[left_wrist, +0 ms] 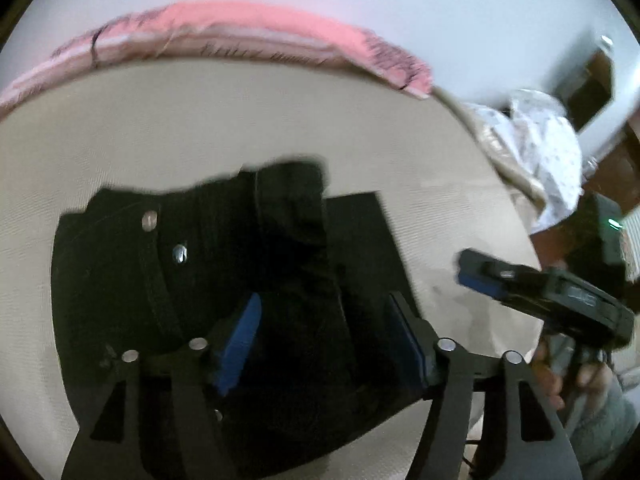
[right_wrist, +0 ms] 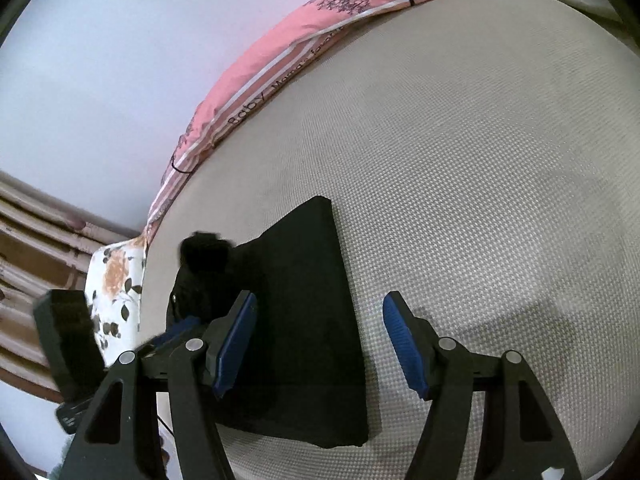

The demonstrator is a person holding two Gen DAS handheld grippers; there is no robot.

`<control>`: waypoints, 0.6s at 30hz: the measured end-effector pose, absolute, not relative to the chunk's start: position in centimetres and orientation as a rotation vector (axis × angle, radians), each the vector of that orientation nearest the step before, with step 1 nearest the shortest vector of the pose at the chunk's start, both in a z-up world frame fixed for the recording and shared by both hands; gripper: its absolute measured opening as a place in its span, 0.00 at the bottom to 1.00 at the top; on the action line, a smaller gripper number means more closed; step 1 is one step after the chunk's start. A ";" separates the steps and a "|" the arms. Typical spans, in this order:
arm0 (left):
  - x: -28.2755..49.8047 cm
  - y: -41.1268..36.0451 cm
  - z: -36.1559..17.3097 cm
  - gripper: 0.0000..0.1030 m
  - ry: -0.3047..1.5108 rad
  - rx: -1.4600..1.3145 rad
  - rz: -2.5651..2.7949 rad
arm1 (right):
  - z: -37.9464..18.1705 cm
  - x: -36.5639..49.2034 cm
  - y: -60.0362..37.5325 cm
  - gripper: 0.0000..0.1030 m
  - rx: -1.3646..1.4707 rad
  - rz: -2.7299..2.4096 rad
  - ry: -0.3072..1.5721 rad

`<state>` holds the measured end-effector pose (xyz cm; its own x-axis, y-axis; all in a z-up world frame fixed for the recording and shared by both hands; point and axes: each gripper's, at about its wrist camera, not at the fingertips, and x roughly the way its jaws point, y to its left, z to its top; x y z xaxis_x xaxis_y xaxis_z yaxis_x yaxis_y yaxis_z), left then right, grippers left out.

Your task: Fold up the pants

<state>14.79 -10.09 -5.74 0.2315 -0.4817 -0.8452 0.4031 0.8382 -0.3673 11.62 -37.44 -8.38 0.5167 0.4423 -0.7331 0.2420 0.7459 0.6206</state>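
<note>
The black fabric pants (left_wrist: 224, 280) (right_wrist: 304, 320) lie folded into a compact block on the beige woven mattress. The waistband end with two silver metal buttons faces up, and one part is bunched higher than the flat folded legs.

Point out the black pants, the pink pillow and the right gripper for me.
black pants (right_wrist: 312, 320): right wrist view, flat folded panel.
pink pillow (right_wrist: 280, 52): right wrist view, plain pink cover near the stripes.
right gripper (right_wrist: 320, 344): right wrist view, gap midway between its blue-padded fingertips, open.
</note>
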 end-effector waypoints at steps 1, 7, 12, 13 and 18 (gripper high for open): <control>14.6 -10.1 -5.3 0.68 1.177 -0.066 -0.615 | -8.4 11.8 -37.3 0.62 0.752 0.145 1.050; 14.8 -7.2 -3.1 0.69 1.109 -0.055 -0.515 | -8.9 13.3 -35.5 0.62 0.739 0.325 1.116; 16.1 -1.8 -3.4 0.69 1.096 -0.032 -0.275 | -9.4 15.2 -32.4 0.62 0.678 0.459 1.176; 16.3 -0.8 -3.6 0.69 1.099 -0.021 -0.227 | -9.6 15.5 -31.9 0.62 0.674 0.472 1.184; 16.4 3.5 -5.1 0.69 1.121 -0.008 -0.076 | -10.8 17.0 -29.9 0.62 0.638 0.522 1.232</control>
